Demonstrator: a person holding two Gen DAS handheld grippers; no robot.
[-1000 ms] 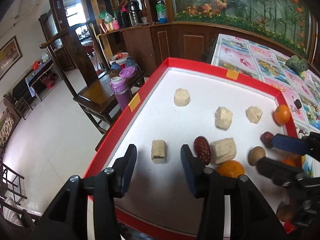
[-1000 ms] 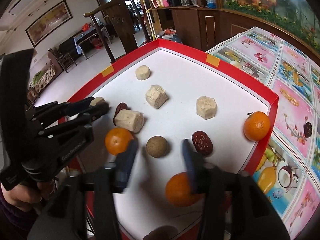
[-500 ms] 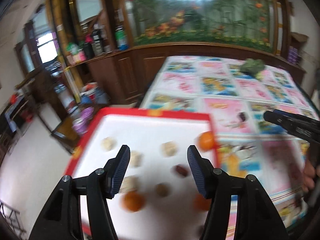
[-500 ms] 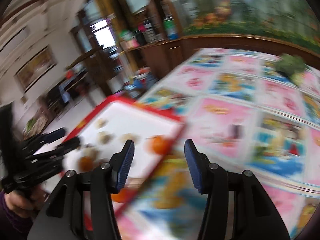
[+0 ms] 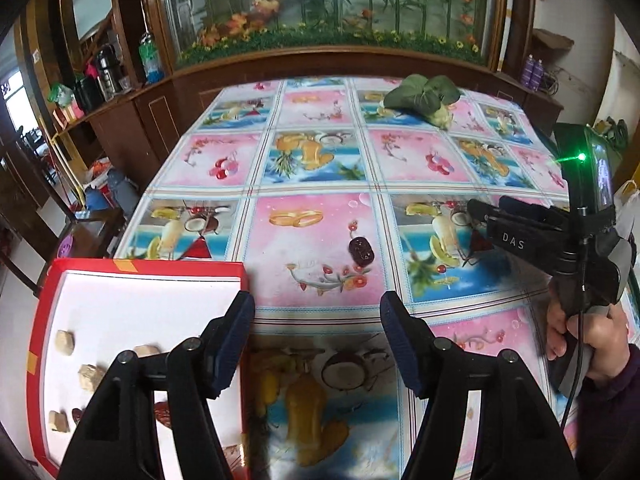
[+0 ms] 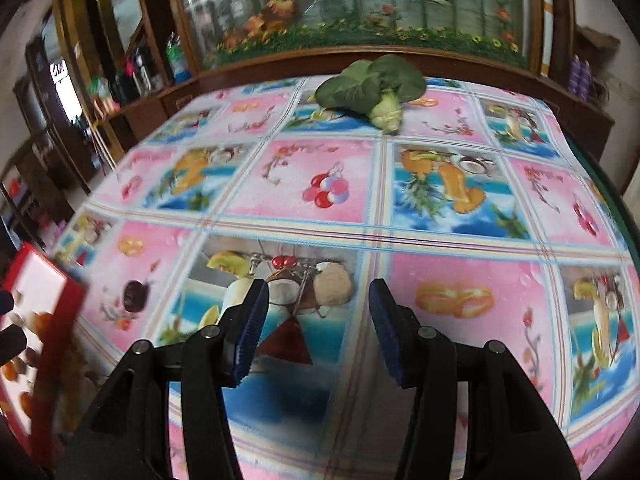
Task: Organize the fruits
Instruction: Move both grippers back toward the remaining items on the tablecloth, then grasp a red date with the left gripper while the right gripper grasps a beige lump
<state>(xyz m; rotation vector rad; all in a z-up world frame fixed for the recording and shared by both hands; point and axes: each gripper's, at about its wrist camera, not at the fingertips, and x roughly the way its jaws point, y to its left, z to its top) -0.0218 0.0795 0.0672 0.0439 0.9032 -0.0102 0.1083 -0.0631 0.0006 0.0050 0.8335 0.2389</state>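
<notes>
Left wrist view: left of the left gripper [image 5: 316, 332] lay the red-rimmed tray [image 5: 148, 267] with pale fruit chunks [image 5: 65, 342]. Its jaws had just been widening, nothing between them. Ahead of it a dark date [image 5: 361, 249] sat on the tablecloth [image 5: 404, 160]. Right gripper [image 6: 315, 328] was parted and empty; the tray's fruits, far left, were probably oranges, though blurred.

The left black plastic two-finger gripper [image 5: 317, 340] has dark-blue ribbed pads [image 5: 234, 336] and silver pivot screws. The right black gripper [image 6: 314, 330] carries white "DAS" lettering, a thin black cable and a green light; the hand [image 5: 588, 332] wears a dark purple sleeve [image 5: 612, 408].
</notes>
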